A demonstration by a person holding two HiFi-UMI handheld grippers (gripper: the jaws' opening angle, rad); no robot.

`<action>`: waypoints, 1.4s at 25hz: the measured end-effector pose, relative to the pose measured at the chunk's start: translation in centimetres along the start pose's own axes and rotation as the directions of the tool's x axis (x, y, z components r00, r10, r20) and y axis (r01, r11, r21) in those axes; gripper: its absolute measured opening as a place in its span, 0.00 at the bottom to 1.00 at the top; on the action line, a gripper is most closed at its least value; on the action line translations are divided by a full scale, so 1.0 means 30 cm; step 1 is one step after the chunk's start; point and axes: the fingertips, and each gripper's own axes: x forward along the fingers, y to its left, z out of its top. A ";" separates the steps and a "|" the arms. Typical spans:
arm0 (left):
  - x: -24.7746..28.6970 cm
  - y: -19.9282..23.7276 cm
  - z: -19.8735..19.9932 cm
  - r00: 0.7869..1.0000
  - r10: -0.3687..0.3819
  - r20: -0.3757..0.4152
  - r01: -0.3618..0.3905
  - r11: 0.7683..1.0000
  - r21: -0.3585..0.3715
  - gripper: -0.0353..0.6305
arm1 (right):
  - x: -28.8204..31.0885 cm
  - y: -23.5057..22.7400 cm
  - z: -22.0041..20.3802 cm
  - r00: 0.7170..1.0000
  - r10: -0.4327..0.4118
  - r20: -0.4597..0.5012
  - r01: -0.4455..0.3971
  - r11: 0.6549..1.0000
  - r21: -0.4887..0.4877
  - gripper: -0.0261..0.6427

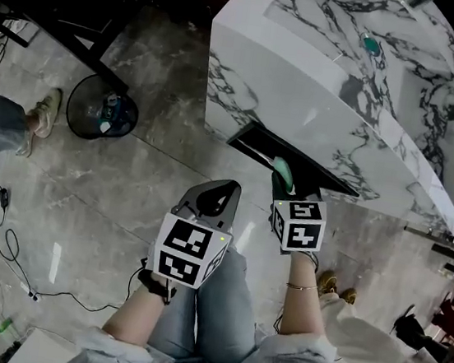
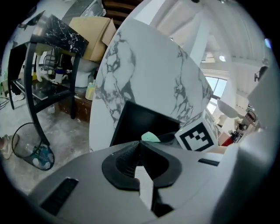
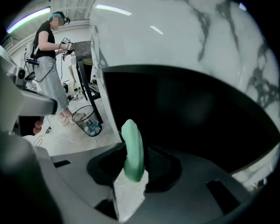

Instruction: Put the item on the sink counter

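Note:
The item is a flat, rounded pale-green piece point(image 3: 132, 151), standing on edge between the jaws of my right gripper point(image 3: 134, 162), which is shut on it. In the head view the green piece point(image 1: 283, 172) sits right at the dark opening point(image 1: 296, 161) low in the front of the white marble sink counter point(image 1: 305, 95); in the right gripper view that black recess point(image 3: 192, 118) is just beyond it. My left gripper point(image 1: 219, 190) hovers over the floor to the left of it, jaws together with nothing between them point(image 2: 141, 146). The green piece point(image 2: 151, 137) peeks over its tips.
A teal drain plug point(image 1: 370, 44) sits in the sink basin. A wire waste bin point(image 1: 102, 109) stands on the grey floor at the left, beside a black table frame point(image 1: 64, 35) and a person's shoe point(image 1: 46, 110). Cables point(image 1: 11, 248) trail across the floor. Another person point(image 3: 50, 65) stands far off.

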 end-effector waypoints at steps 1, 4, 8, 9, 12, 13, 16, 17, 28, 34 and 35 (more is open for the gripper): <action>0.009 0.005 -0.004 1.000 0.000 0.002 0.000 1.000 0.000 0.08 | 0.022 -0.015 -0.005 1.000 -0.011 0.001 0.011 1.000 -0.003 0.23; 0.036 0.016 -0.026 1.000 -0.008 -0.003 0.008 1.000 0.000 0.08 | 0.087 -0.057 -0.017 0.999 -0.045 -0.002 0.045 0.998 -0.051 0.23; 0.067 0.018 -0.045 1.000 -0.025 -0.010 0.025 1.000 0.017 0.08 | 0.161 -0.106 -0.012 0.996 -0.085 0.010 0.086 0.986 -0.142 0.23; 0.072 0.024 -0.046 1.000 -0.026 -0.009 0.026 1.000 0.018 0.08 | 0.178 -0.115 -0.006 0.995 -0.093 0.019 0.095 0.983 -0.157 0.23; 0.087 0.047 -0.050 1.000 -0.020 -0.009 0.020 1.000 0.015 0.08 | 0.225 -0.138 0.009 0.992 -0.114 0.045 0.120 0.976 -0.183 0.24; 0.093 0.054 -0.053 1.000 -0.017 -0.010 0.017 1.000 0.014 0.08 | 0.237 -0.143 0.011 0.991 -0.120 0.051 0.127 0.974 -0.187 0.24; 0.105 0.069 -0.057 1.000 -0.008 -0.014 0.008 1.000 0.017 0.08 | 0.269 -0.149 0.016 0.989 -0.134 0.067 0.145 0.971 -0.188 0.24; 0.107 0.072 -0.056 1.000 -0.005 -0.013 0.005 1.000 0.017 0.08 | 0.277 -0.153 0.020 0.987 -0.142 0.072 0.154 0.970 -0.189 0.24; 0.090 0.069 -0.044 1.000 0.015 -0.010 -0.015 1.000 -0.002 0.08 | 0.276 -0.151 0.045 0.976 -0.189 0.107 0.203 0.970 -0.135 0.27; 0.057 0.064 -0.030 1.000 0.023 -0.020 -0.023 0.999 -0.032 0.08 | 0.256 -0.089 0.014 0.986 -0.142 0.086 0.149 0.985 -0.088 0.32; 0.049 0.063 -0.024 0.999 0.024 -0.021 -0.025 0.999 -0.034 0.08 | 0.253 -0.081 0.012 0.987 -0.137 0.081 0.143 0.986 -0.080 0.32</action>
